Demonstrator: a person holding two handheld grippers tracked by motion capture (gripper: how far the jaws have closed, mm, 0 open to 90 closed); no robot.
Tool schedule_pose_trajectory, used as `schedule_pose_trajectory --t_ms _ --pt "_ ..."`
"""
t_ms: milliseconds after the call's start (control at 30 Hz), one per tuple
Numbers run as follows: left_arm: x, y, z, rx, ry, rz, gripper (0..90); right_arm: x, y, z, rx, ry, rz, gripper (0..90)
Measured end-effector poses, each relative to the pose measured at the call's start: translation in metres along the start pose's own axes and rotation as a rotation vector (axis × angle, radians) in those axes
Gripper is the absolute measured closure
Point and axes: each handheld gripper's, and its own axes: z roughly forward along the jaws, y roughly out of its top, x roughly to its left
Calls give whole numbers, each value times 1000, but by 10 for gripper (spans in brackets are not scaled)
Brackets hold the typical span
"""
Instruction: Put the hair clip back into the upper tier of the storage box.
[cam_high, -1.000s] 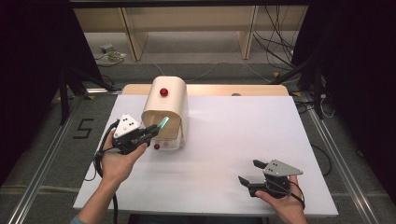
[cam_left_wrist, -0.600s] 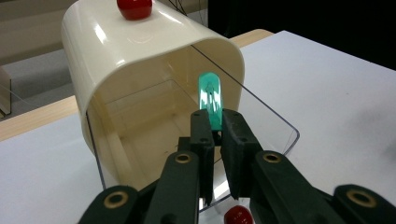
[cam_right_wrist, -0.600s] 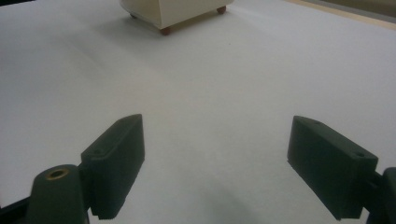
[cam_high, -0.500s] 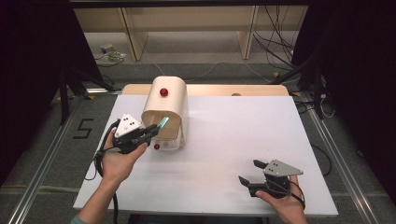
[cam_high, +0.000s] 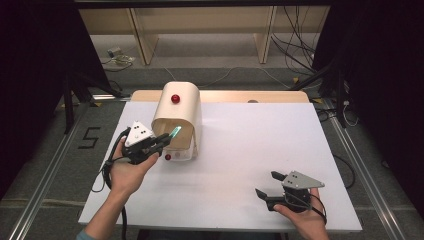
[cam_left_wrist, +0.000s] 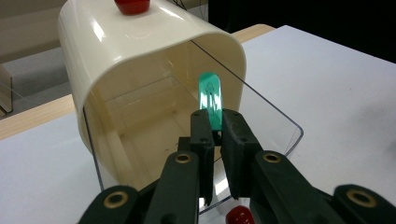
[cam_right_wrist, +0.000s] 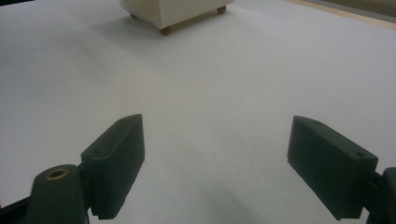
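Two grippers work near one cream box (cam_high: 176, 117): the right gripper (cam_high: 274, 186), nearest and well apart from it, spread with nothing between; the left gripper (cam_left_wrist: 215, 128) clamping one green strip (cam_left_wrist: 210, 97) at the box's open mouth, below one red knob (cam_high: 175, 98).

The left hand-held gripper (cam_high: 161, 141) has a black body topped by a grey three-cornered plate dotted with small dark marks. A black cable trails from it down past the wrist. In the left gripper view its two jaws are flat black blocks with small screw holes, carried on black link arms with brass-coloured pivot rings. The right hand-held gripper (cam_high: 268, 184) is the same build: black body, grey three-cornered plate, blocky black jaws and one brass ring. A teal sleeve edge shows at the left forearm.
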Motion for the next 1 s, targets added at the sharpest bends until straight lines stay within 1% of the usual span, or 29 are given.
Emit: schedule_pose_trajectory --t_ms 200,567,1000 --pt "0 1 1 0 0 -1 830 0 0 0 -1 0 -1 201" --pt "2 1 3 13 5 7 830 0 0 0 -2 3 1 201" --pt "5 2 7 28 8 -7 831 0 0 1 -7 5 -4 200"
